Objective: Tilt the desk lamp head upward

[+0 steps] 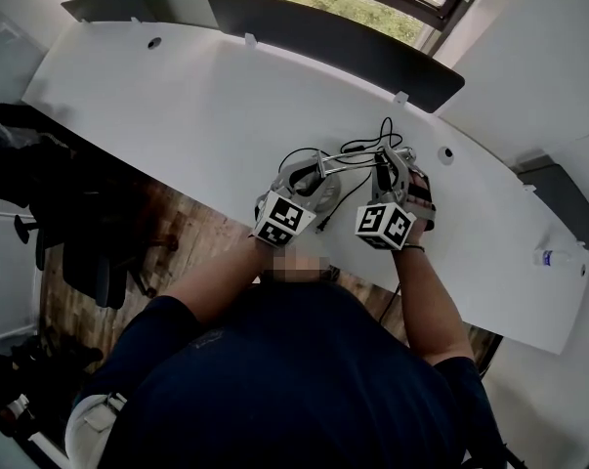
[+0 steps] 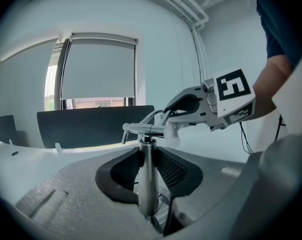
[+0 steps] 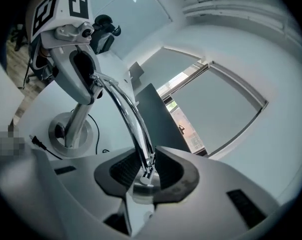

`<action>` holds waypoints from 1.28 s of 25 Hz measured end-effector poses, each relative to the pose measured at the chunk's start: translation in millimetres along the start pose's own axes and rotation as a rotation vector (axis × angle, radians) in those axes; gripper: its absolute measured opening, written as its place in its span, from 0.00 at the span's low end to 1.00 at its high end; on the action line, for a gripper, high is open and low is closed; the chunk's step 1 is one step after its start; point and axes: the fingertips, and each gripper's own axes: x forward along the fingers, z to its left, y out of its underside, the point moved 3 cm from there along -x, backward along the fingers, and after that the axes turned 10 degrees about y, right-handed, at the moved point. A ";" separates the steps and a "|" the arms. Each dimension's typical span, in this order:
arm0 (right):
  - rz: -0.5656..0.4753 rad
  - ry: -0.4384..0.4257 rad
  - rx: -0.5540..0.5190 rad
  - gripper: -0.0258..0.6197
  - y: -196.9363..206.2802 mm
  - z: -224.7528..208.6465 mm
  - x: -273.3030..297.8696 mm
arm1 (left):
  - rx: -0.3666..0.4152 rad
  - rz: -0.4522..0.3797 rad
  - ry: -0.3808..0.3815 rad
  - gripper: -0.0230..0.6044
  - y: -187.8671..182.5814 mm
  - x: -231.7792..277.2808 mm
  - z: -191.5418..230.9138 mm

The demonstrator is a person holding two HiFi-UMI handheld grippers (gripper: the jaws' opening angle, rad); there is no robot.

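Lamp location first: desk lamp stands on the white desk near its front edge, directly ahead of the person, cable looped behind it. Left gripper is clamped on the upright post, ribbed pads pressing from both sides. I read that as the anchor, so the round base can't slide or tip when the other end gets levered. Right gripper is clenched on the far end of the thin twin-rod arm, right at the joint, with the lamp head just under the pads. Holding at the joint rather than mid-arm looks deliberate: torque goes into the head pivot instead of flexing the rods. From the left gripper view the arm runs roughly level off the post top, with the head hanging below it, so the upward tilt looks not yet done. Next move probably needs a wrist rotation while the left holds firm. Risk: slim chrome rods slipping between the pads.
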 end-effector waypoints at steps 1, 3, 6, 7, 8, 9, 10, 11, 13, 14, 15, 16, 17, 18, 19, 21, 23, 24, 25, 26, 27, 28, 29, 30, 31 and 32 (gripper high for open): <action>-0.004 0.015 -0.020 0.18 -4.0 -5.9 -2.1 | -0.010 -0.001 0.002 0.22 -0.7 -0.4 -0.6; -0.012 0.035 -0.069 0.19 -12.2 -15.8 -6.0 | -0.031 0.002 0.006 0.22 -2.5 -2.2 -2.4; -0.024 0.055 -0.154 0.19 -21.8 -25.5 -11.1 | -0.038 0.005 0.010 0.22 -3.4 -2.9 -3.2; -0.029 0.062 -0.175 0.19 -24.2 -28.1 -12.7 | -0.035 0.004 0.010 0.22 -2.9 -2.2 -3.0; -0.033 0.071 -0.195 0.19 -26.8 -30.8 -14.3 | -0.027 0.005 0.010 0.22 -2.0 -1.3 -2.3; -0.039 0.082 -0.214 0.20 -30.2 -33.8 -15.9 | -0.019 0.006 0.010 0.22 -1.2 -0.4 -1.3; -0.046 0.094 -0.236 0.20 -34.5 -37.1 -17.6 | -0.013 0.006 0.011 0.22 -0.8 0.1 -0.3; -0.055 0.105 -0.261 0.20 -39.5 -40.2 -19.4 | -0.011 0.010 0.013 0.22 -0.7 0.0 0.1; -0.075 0.127 -0.320 0.21 -49.9 -45.2 -23.5 | -0.027 0.019 0.022 0.22 -2.2 -1.7 -2.2; -0.083 0.136 -0.352 0.21 -55.0 -47.3 -25.4 | -0.031 0.023 0.024 0.22 -2.8 -2.1 -3.0; -0.091 0.144 -0.386 0.21 -60.1 -49.1 -27.0 | -0.023 0.026 0.022 0.22 -2.0 -1.8 -2.2; -0.097 0.151 -0.419 0.21 -65.2 -50.6 -28.7 | -0.008 0.029 0.016 0.22 -0.3 -1.1 -0.5; -0.102 0.157 -0.451 0.21 -70.1 -51.7 -30.4 | 0.003 0.033 0.010 0.22 1.2 -0.7 1.1; -0.108 0.163 -0.481 0.21 -74.6 -52.5 -32.0 | 0.006 0.038 0.005 0.22 1.7 -1.0 1.6; -0.111 0.166 -0.507 0.21 -78.3 -53.0 -33.5 | 0.004 0.044 0.001 0.22 1.2 -1.6 1.3; -0.113 0.167 -0.547 0.22 -83.6 -53.7 -35.5 | -0.007 0.049 0.000 0.22 -0.9 -2.3 -0.8; -0.112 0.164 -0.567 0.22 -86.7 -54.3 -37.3 | -0.015 0.047 0.005 0.22 -2.4 -2.1 -3.1; -0.112 0.164 -0.569 0.22 -88.0 -54.8 -38.1 | -0.014 0.045 0.009 0.22 -2.6 -1.3 -3.8; -0.112 0.165 -0.570 0.22 -89.3 -55.3 -38.8 | -0.012 0.045 0.014 0.22 -2.7 -0.3 -4.3; -0.111 0.167 -0.571 0.23 -91.2 -55.8 -39.4 | -0.011 0.047 0.017 0.22 -2.8 0.3 -4.4; -0.112 0.171 -0.572 0.23 -93.9 -56.0 -39.9 | -0.010 0.049 0.017 0.22 -3.1 0.3 -4.2; -0.113 0.174 -0.575 0.23 -96.9 -56.0 -40.5 | -0.010 0.050 0.016 0.22 -3.5 -0.3 -3.9; -0.114 0.176 -0.578 0.23 -99.4 -55.7 -41.2 | -0.011 0.049 0.014 0.21 -3.7 -1.1 -3.7; -0.114 0.176 -0.581 0.24 -100.6 -55.3 -41.7 | -0.012 0.048 0.013 0.21 -3.8 -1.6 -3.9; -0.113 0.177 -0.583 0.24 -100.3 -55.0 -41.9 | -0.012 0.049 0.014 0.21 -3.9 -1.4 -4.3; -0.109 0.178 -0.584 0.24 -98.9 -55.1 -41.6 | -0.010 0.052 0.016 0.21 -4.0 -0.7 -4.6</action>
